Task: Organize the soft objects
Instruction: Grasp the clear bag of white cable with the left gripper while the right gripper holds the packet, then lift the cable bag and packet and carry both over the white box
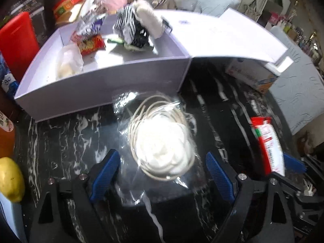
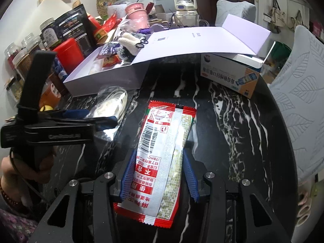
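A white soft item with a coiled cord in a clear plastic bag (image 1: 162,147) lies on the black marble table, between the open blue fingers of my left gripper (image 1: 162,174); the bag also shows in the right wrist view (image 2: 113,103). My right gripper (image 2: 159,174) is shut on a red and white snack packet (image 2: 162,154), also seen in the left wrist view (image 1: 267,141). The open white box (image 1: 101,81) holds a striped cloth (image 1: 131,28), a fluffy white toy (image 1: 147,18), a red packet (image 1: 91,44) and a white bag (image 1: 68,64).
The box lid (image 2: 202,40) lies open to the right over a medicine carton (image 2: 232,75). Jars (image 2: 24,56), a red tin (image 2: 68,54) and packets crowd the left. A yellow fruit (image 1: 10,180) sits at the left edge. A quilted chair (image 2: 299,101) stands on the right.
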### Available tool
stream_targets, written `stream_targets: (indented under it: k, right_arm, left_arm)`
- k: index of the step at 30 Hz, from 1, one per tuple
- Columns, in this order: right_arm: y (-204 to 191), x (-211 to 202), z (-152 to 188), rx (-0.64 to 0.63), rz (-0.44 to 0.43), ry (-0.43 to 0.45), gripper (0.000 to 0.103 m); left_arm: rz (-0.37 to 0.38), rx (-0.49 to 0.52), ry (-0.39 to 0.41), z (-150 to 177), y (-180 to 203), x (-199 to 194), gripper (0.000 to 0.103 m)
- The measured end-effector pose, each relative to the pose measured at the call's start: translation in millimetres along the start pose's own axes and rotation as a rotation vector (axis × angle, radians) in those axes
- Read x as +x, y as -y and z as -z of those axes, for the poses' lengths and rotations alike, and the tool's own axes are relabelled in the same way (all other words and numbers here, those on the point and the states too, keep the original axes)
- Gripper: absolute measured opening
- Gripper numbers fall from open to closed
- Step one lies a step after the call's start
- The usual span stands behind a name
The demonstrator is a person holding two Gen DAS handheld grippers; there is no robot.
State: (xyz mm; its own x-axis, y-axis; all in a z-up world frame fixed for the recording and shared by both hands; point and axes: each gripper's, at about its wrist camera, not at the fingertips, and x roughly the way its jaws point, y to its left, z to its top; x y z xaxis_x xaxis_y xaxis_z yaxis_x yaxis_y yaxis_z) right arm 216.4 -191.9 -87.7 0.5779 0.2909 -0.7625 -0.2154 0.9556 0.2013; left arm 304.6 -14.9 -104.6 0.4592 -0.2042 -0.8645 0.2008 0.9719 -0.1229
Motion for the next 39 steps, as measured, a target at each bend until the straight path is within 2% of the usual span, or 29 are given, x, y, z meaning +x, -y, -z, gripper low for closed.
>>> stream_targets:
  k: [4,8,10,12,16,19,25,39]
  right_arm:
    - [6.5,5.6,-3.7,0.02,-0.005,-0.004,0.045]
    - [10.9,9.6,-4.7,0.028,-0.001,-0.015,0.045]
    - [12.5,10.6,-4.8,0.033,-0.006,-0.017,0.045]
    - [13.1,10.1,-5.0,0.035,-0.008,-0.014,0.045]
    - [9.4,7.0,-4.0,0.024,-0.012,0.001,0.045]
    - [7.7,4.1,-0.7,0.019,-0.021,0.006,0.045]
    - [1.9,-1.8,5.2,0.024,-0.071,0.012,0.045]
    - [-25.5,-30.7,17.9,0.004,-0.171,0.074,0.045]
  left_arm:
    - [-0.067,0.054,-0.003,-3.9,7.1,11.0,0.088]
    - [-0.084,0.069,0.024,-3.9,10.4,15.3,0.088]
    - [-0.082,0.076,0.047,-1.9,10.8,14.6,0.08]
    - [-0.089,0.077,0.055,-2.2,12.1,13.2,0.061]
    - [-0.077,0.041,0.065,-1.9,5.8,6.2,0.053]
    - [-0.041,0.015,0.063,2.8,3.2,-4.4,0.052]
    - [-0.016,0.013,0.109,17.2,8.4,-40.2,0.052]
    - [-0.023,-0.024,0.223,46.6,0.8,-109.6,0.052]
